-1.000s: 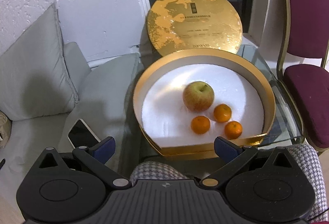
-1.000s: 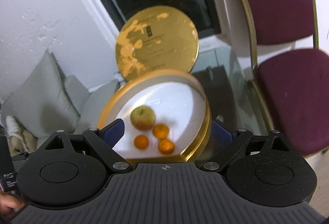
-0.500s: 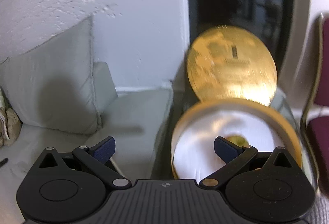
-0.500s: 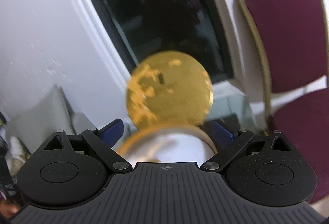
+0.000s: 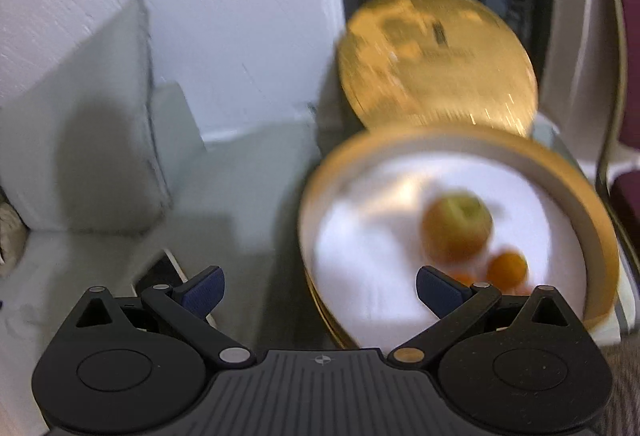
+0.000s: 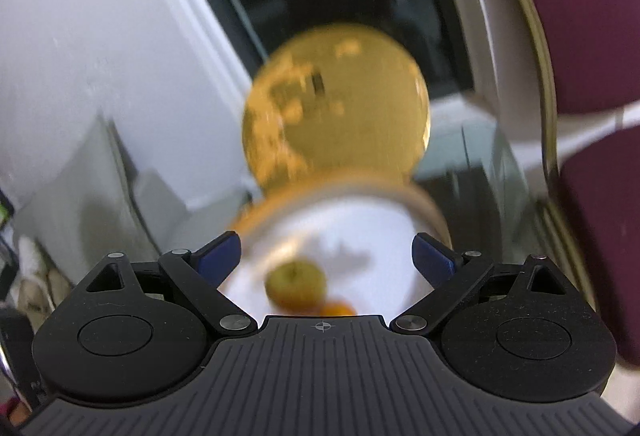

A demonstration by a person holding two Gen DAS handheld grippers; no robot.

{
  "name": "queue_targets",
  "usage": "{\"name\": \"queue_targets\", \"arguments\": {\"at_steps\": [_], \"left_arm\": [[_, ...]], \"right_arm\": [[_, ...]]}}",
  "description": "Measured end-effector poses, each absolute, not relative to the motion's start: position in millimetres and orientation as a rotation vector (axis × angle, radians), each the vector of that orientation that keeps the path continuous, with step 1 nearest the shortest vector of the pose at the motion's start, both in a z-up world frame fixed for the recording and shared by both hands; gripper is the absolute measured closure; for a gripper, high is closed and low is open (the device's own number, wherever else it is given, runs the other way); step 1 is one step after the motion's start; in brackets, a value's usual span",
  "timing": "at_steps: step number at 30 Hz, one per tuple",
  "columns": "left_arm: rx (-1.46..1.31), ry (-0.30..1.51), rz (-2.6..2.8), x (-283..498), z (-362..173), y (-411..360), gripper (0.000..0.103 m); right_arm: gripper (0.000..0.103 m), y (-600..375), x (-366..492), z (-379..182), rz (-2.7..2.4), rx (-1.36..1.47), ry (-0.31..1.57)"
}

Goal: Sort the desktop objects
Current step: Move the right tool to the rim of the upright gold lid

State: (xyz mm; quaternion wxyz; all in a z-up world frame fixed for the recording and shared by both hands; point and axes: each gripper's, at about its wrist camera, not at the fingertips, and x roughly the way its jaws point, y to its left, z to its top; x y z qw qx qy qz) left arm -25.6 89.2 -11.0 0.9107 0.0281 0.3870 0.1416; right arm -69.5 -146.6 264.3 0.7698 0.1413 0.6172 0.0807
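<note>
Inside the round gold box, which stands open on the glass desk, the fruit lies gathered on the white lining: one apple near the middle, with small oranges bunched just beside it toward the near rim. The gold lid stands tilted at the far edge of the desk, behind the box, so the box is not closed. As far as sorting goes, every fruit in view already sits in the box and none shows on the bare glass; whether putting the lid on belongs to the job is not something the pictures settle.

By count: one box, one lid, one apple. The oranges are blurred and partly hidden behind the gripper bodies, so two are fairly plain and there may be a third.

The left hand-held gripper hangs above the near rim with its fingers spread wide and nothing between them. The right hand-held gripper is likewise wide apart and empty, facing the box.
</note>
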Motion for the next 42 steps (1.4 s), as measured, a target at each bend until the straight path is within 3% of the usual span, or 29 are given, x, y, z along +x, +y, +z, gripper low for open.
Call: {"name": "queue_targets", "arguments": {"at_steps": [5, 16, 22, 31, 42], "left_arm": [[0.129, 0.803, 0.294, -32.4, -13.3, 84.1, 0.001], [0.113, 0.597, 0.305, -8.7, 71.7, 105.1, 0.001], [0.146, 0.584, 0.307, 10.1, 97.6, 119.6, 0.001], [0.112, 0.64, 0.331, 96.1, 81.8, 152.0, 0.001], [-0.045, 0.654, 0.3, 238.8, 41.1, 193.3, 0.001]], "right_arm": [[0.008, -154.9, -67.7, 281.3, 0.183, 0.278, 1.307], [0.007, -155.2, -5.6, 354.7, 0.282, 0.299, 1.063], [0.005, -162.4, 24.3, 360.8, 0.281, 0.312, 1.022], [0.005, -162.5, 100.2, 306.1, 0.221, 0.267, 1.045], [0.005, -181.3, 210.7, 135.2, 0.025, 0.321, 1.048]]}}
